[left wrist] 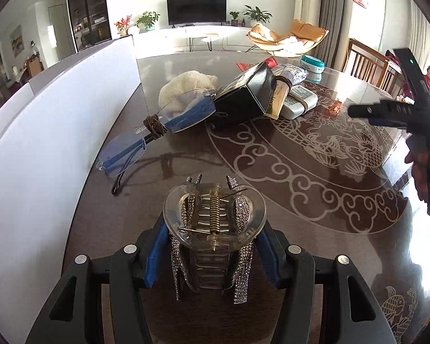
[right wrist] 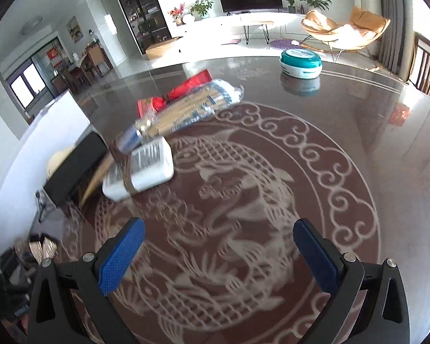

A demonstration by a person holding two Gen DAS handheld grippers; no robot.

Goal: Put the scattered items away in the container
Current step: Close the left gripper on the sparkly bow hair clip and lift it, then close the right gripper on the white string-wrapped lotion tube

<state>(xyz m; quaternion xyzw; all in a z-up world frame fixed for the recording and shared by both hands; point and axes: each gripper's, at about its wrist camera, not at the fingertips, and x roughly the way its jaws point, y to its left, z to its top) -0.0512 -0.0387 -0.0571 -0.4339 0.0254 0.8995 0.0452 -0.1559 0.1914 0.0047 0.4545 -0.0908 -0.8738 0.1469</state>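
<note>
Rhinestones cover the two arms of the hair clip [left wrist: 213, 229], a clear plastic claw with a brass-coloured coil spring across its middle and pale teeth showing through the body. The left gripper [left wrist: 213, 250] is closed on it: both blue pads press the clip's sides, and the clip stands roughly upright between them, its loop ends toward the camera and its studded tips at 12 o'clock. It sits at 6 o'clock in the left wrist view, over the dark table [left wrist: 301, 200] with its pale scroll pattern.

At 10 o'clock from the clip lie rimless glasses [left wrist: 157, 132], lenses reflecting blue, a brown cord wound around the bridge. Beyond them at 12 o'clock is a cream cloth [left wrist: 186, 91], then a black box [left wrist: 243, 91], a gold tube [left wrist: 278, 97] and a white pack [left wrist: 299, 100] crowded together. A white container wall [left wrist: 43, 143] runs along 9 o'clock.

The right gripper [right wrist: 219, 255] is wide apart with nothing between its pads, hanging above the fish pattern. In its blurred view the white pack [right wrist: 140, 169] lies at 10 o'clock, a noodle bundle [right wrist: 192, 109] and a red packet [right wrist: 186, 87] behind it, and a teal-lidded tub [right wrist: 301, 63] at 1 o'clock.
</note>
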